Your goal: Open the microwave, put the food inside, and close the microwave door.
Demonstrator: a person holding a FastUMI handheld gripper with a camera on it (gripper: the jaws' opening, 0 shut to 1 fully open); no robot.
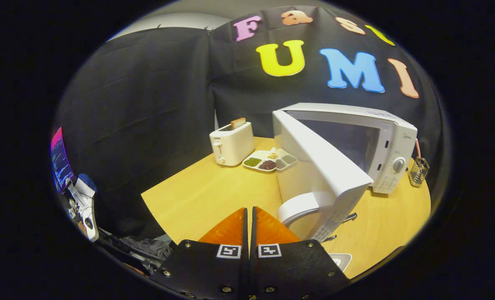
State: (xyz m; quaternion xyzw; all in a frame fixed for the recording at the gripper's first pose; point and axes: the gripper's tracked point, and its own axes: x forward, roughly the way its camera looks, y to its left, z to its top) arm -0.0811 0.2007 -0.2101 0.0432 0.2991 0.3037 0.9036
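The gripper [250,216] is hanging over the near edge of the table [214,196] with its two fingers [230,229] pressed together, only a thin slit showing between them and nothing caught there. They are touching no object; clenched and empty like this, they are probably serving as a blunt pusher rather than as a clamp.

Just beside the fingers, to their right, the microwave door [318,166] is standing swung wide open, its curved handle [299,206] nearest the fingertips. That is leaving the door's outer face turned toward the middle of the table and the cavity uncovered. The microwave [380,141] itself is sitting toward the far right corner, its knob panel facing the right edge, and its interior is looking dark, with no dish that can be made out in it.

Beyond the fingers, near the far edge and just left of the door, a divided tray of food [269,160] is lying flat. It is sitting close to the toaster [231,143], which is holding a slice of toast [238,122] upright in its slot. So, judging by this, the opening is done, while the tray is waiting to be carried around the door. A small wire basket [418,170] is sitting at the right edge behind the microwave.
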